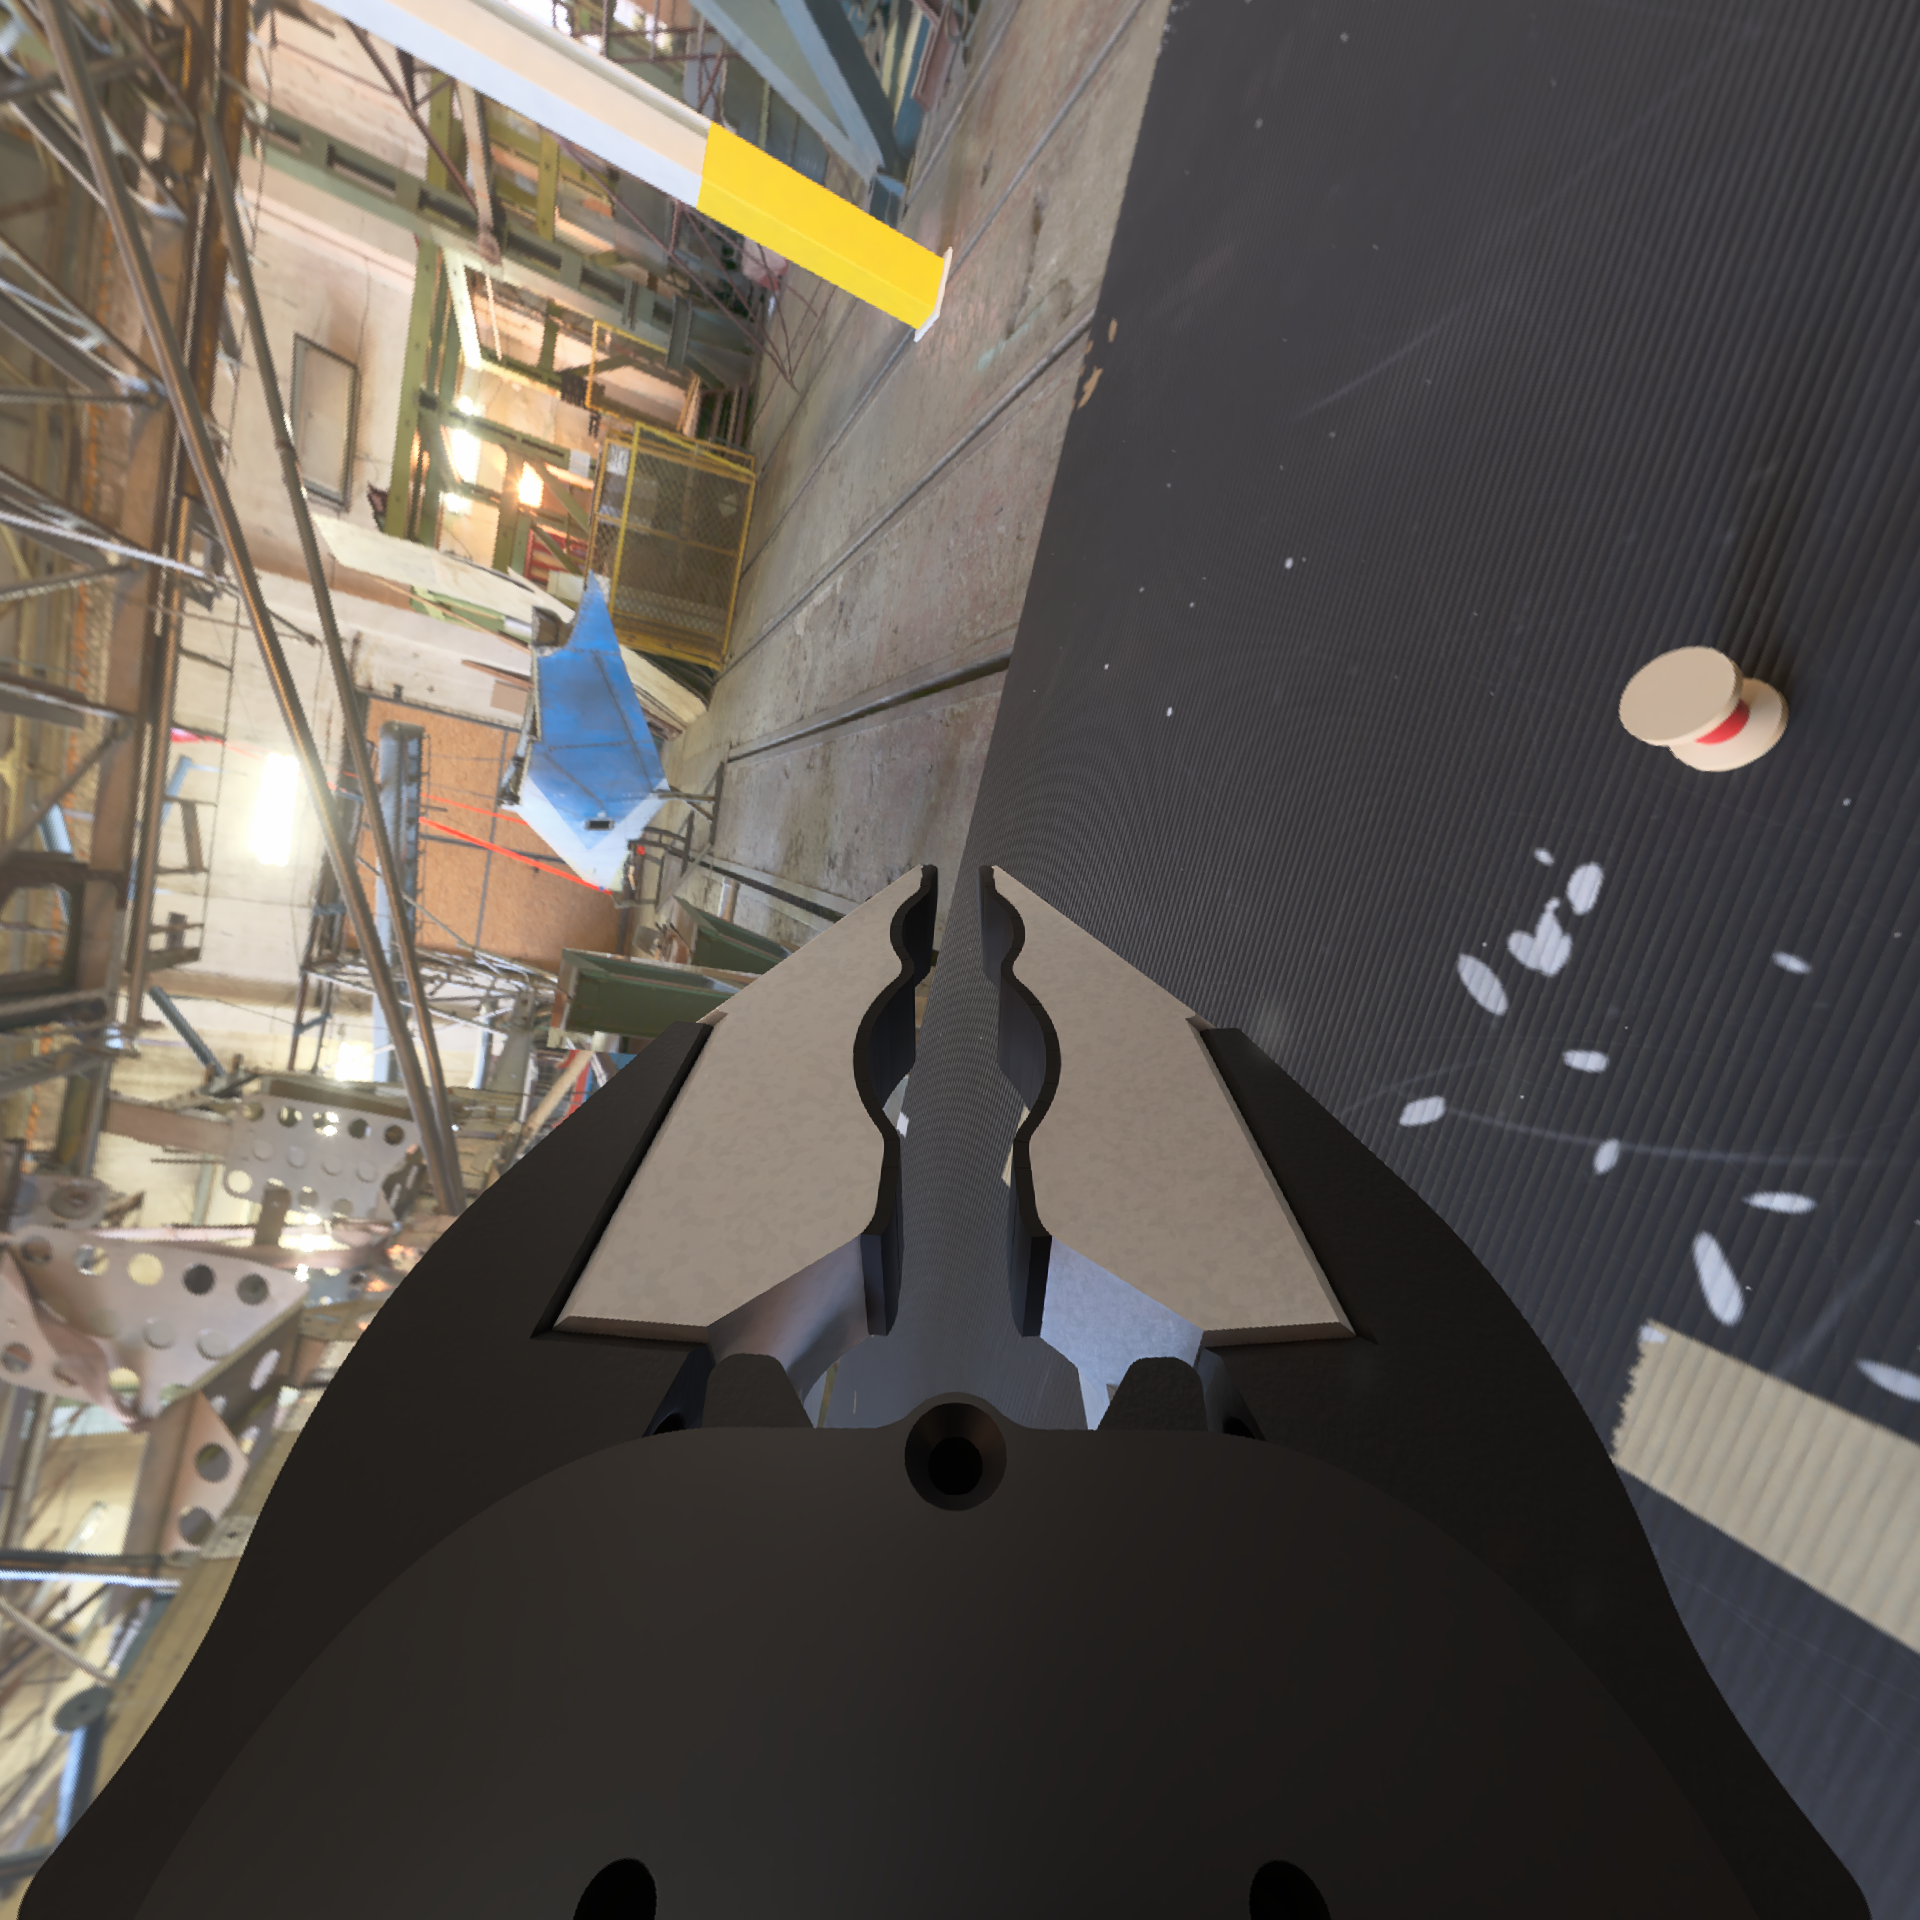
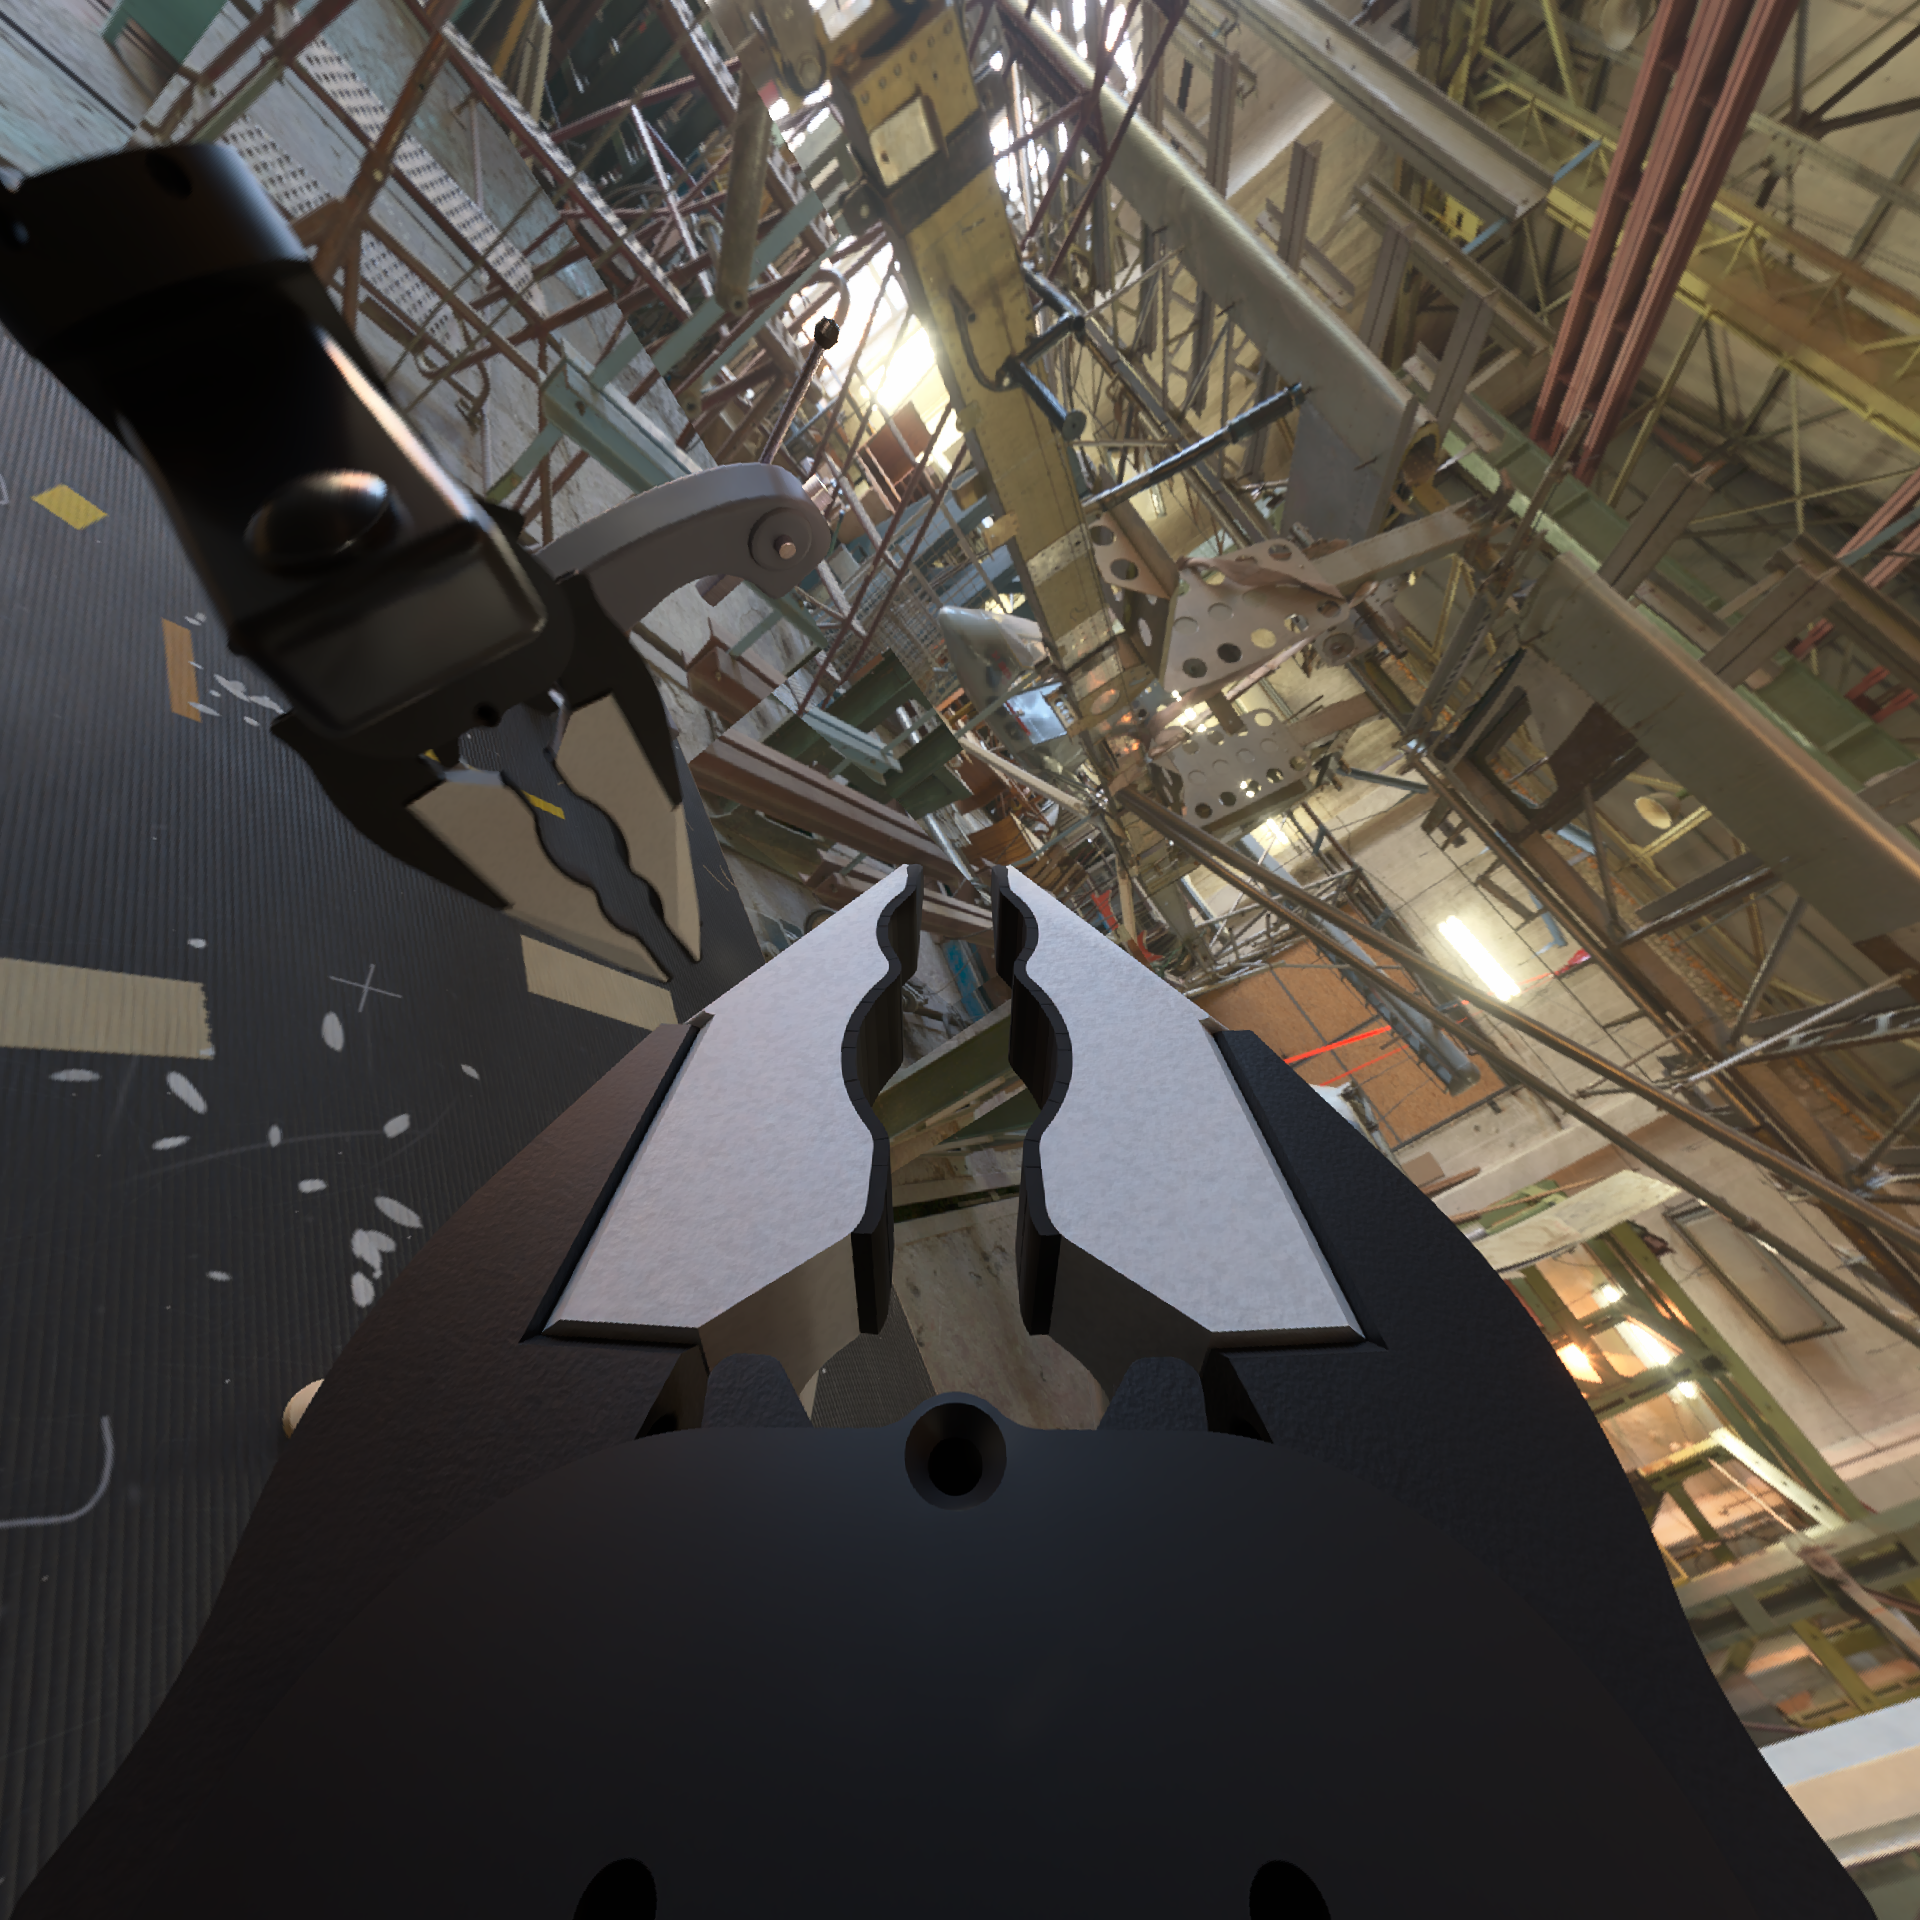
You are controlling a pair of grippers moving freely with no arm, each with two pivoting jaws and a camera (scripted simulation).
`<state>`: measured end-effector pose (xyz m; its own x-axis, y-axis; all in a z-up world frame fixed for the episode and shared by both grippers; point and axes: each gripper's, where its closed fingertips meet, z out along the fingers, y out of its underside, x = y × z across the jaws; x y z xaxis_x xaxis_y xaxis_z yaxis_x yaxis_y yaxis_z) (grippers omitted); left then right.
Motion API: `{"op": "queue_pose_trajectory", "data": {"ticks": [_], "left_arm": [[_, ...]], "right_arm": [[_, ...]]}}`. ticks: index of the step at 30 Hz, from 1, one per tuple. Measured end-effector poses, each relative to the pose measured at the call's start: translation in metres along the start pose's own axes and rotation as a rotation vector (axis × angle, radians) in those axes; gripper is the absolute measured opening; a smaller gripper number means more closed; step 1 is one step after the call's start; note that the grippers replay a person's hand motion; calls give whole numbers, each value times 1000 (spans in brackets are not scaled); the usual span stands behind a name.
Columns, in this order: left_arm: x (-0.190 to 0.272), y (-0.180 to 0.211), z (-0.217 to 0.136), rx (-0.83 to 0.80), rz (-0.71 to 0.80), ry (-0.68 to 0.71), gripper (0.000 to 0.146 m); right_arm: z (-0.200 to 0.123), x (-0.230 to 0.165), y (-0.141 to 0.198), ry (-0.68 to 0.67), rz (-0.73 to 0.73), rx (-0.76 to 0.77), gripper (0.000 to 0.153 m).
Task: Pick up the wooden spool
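The wooden spool (image 1: 1704, 717) is pale beige with a red band of thread. It stands alone on the dark ribbed mat (image 1: 1455, 416), in the right of the left wrist view. My left gripper (image 1: 958, 883) is over the mat's edge, well to the left of the spool and short of it. Its jaws are nearly together with nothing between them. My right gripper (image 2: 958, 883) points off the mat toward the hall's steelwork, jaws close together and empty. The left gripper (image 2: 649, 925) also shows at upper left in the right wrist view. A beige rim (image 2: 299, 1405) peeks out beside my right gripper's body.
Tan tape strips (image 1: 1766, 1455) and white paint flecks (image 1: 1538, 935) mark the mat. The mat's edge (image 1: 1039, 623) drops to a concrete floor. A white and yellow beam (image 1: 821, 223) lies beyond it. A thin white cord (image 2: 83, 1496) lies on the mat.
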<state>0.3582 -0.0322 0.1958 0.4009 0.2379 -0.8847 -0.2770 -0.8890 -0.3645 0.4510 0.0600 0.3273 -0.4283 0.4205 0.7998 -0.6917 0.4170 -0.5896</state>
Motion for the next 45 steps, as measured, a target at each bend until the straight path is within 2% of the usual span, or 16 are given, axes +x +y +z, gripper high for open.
{"op": "queue_pose_trajectory", "data": {"ticks": [5,8,11,16,18,23,26,28,30,31,33,37,41,45], "left_arm": [[44,-2,25,5,84,94,7],[77,-22,31,42,213,133,6],[114,-44,34,110,247,236,0],[149,-35,45,67,307,320,0],[155,-30,47,51,220,393,0],[158,-27,51,-74,-290,614,3],[171,-30,53,-136,-505,739,32],[183,-25,56,-202,-592,799,56],[193,-17,61,-278,-622,824,63],[194,-19,63,-270,-661,841,59],[193,-15,66,-262,-679,831,40],[189,-10,67,-280,-556,760,24],[188,-10,67,-280,-514,731,24],[187,-11,67,-196,-483,686,24]], "right_arm": [[-2,4,6,13,0,-20,13],[-5,8,10,26,-1,-33,13],[-11,15,12,50,0,-44,13],[-20,23,11,77,4,-35,13],[-22,24,11,81,3,-38,13],[-24,27,11,84,12,-34,13],[-26,29,12,87,13,-34,13],[-28,30,11,91,14,-29,13],[-31,33,10,97,17,-21,13],[-33,34,9,103,19,-16,13],[-35,36,8,109,24,-7,13],[-41,41,6,123,28,8,13],[-43,42,4,126,36,25,13],[-43,41,2,121,30,28,13]]}}
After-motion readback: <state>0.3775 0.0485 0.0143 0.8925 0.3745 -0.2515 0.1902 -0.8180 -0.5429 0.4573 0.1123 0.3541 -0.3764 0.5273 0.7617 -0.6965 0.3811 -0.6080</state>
